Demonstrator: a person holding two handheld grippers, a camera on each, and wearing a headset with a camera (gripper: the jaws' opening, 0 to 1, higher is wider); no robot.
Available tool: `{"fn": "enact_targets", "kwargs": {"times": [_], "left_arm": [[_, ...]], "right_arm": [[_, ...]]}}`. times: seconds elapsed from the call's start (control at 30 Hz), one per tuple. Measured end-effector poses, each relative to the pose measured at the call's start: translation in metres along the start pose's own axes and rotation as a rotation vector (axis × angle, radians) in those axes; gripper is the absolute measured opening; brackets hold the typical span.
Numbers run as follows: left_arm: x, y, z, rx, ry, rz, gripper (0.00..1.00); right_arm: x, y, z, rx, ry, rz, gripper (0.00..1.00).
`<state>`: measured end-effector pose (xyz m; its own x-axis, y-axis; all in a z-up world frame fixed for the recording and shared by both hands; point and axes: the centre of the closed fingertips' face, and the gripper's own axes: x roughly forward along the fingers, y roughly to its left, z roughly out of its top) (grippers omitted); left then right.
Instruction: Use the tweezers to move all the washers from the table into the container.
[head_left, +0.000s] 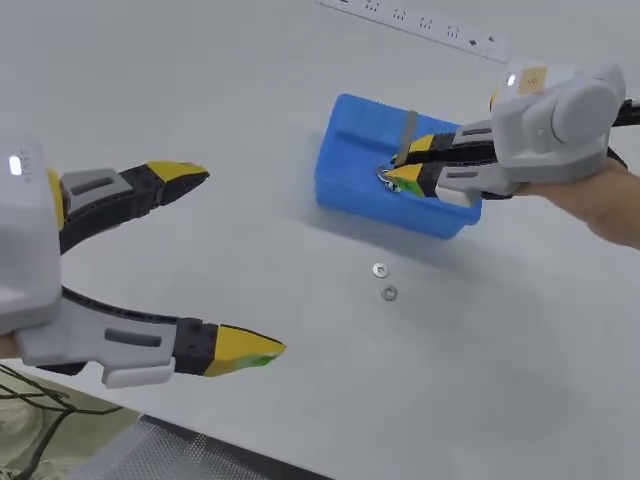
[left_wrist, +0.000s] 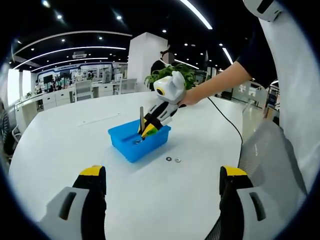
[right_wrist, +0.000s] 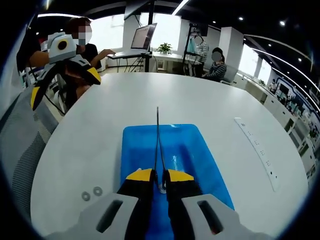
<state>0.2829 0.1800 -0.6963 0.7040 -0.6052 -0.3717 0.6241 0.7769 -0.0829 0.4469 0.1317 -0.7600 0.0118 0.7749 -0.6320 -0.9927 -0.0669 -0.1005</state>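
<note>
right hand-held gripper (head_left: 400, 168) clamped on tweezers (right_wrist: 157, 145) over blue container (head_left: 350, 130); two washers (head_left: 379, 270) left on counter (head_left: 200, 80); left hand-held gripper (head_left: 243, 262) apart.

Left claw (head_left: 243, 262) spread wide, hovering, right claw (head_left: 400, 172) pinched shut on tweezers (head_left: 408, 135)

A shallow blue rectangular plastic container (head_left: 360, 150) sits open-topped on the white desk (head_left: 200, 80); thin grey metal tweezers (right_wrist: 157, 145) are pinched between the jaws of the right hand-held gripper (right_wrist: 159, 176), above the container's inside; a small silver metal washer (head_left: 379, 269) and a second washer (head_left: 389, 292) lie close together on the desk near the container.
</note>
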Motion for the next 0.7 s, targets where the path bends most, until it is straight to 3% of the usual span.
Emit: {"fn": "enact_targets", "kwargs": {"times": [0.13, 0.23, 0.3, 0.33, 0.4, 0.57, 0.63, 0.7], "left_arm": [[0.0, 0.0, 0.001, 0.001, -0.002, 0.001, 0.99], [0.005, 0.001, 0.002, 0.058, 0.013, 0.001, 0.99], [0.01, 0.003, 0.008, 0.039, -0.015, -0.004, 0.99], [0.014, 0.006, 0.016, 0.017, -0.047, -0.007, 0.99], [0.019, 0.011, 0.025, 0.017, -0.069, -0.007, 0.99], [0.046, 0.032, 0.057, 0.052, -0.135, -0.024, 0.95], [0.058, 0.036, 0.069, 0.065, -0.14, -0.052, 0.89], [0.07, 0.035, 0.086, 0.094, -0.181, -0.095, 0.85]], "right_arm": [[-0.004, 0.0, 0.004, -0.003, -0.007, -0.007, 0.1], [-0.006, -0.002, 0.009, -0.007, -0.019, -0.016, 0.09], [-0.008, -0.003, 0.013, -0.013, -0.03, -0.02, 0.09], [-0.009, -0.003, 0.016, -0.015, -0.038, -0.021, 0.09], [-0.01, -0.004, 0.019, -0.014, -0.049, -0.023, 0.08], [-0.014, -0.003, 0.025, -0.018, -0.067, -0.028, 0.08], [-0.015, -0.003, 0.026, -0.02, -0.07, -0.028, 0.08], [-0.017, -0.003, 0.027, -0.023, -0.073, -0.029, 0.08]]}}
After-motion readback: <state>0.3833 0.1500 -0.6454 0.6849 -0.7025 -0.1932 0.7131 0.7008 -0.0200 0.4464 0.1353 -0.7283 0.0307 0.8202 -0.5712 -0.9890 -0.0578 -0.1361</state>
